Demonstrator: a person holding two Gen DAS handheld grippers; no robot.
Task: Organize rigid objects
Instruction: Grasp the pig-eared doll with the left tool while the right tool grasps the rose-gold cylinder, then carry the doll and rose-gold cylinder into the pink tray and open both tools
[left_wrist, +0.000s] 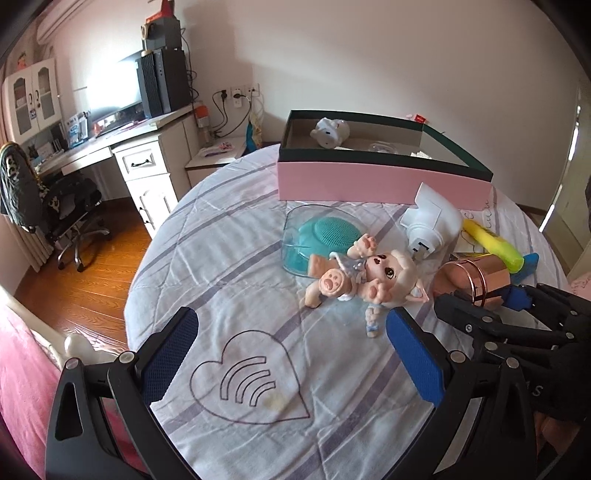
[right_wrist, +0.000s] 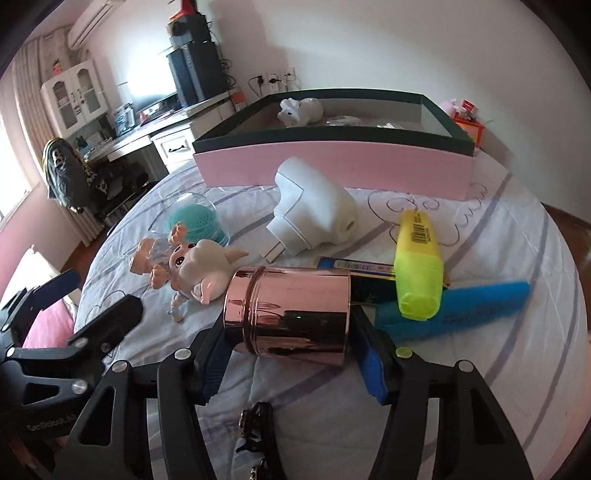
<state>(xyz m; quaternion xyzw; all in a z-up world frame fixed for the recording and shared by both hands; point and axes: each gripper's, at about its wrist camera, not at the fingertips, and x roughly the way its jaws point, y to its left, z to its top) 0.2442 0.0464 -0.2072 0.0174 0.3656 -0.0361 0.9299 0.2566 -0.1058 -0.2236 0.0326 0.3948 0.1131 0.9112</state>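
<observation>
**Clearances and obstructions on the bedspread**

The bedspread (left_wrist: 229, 258) offers open cloth on the left, around the heart print (left_wrist: 251, 376), between the spread fingers of the left gripper (left_wrist: 291, 354). To the right, objects crowd together: the pig doll (left_wrist: 365, 277) lies just ahead of the right-hand finger, with the clear dome (left_wrist: 295, 240) behind it. The white adapter (right_wrist: 314, 218), yellow highlighter (right_wrist: 417, 266) and blue comb (right_wrist: 476, 306) block the way between the rose-gold cylinder (right_wrist: 291, 314) and the pink box (right_wrist: 332, 166). The box top stands open.
</observation>
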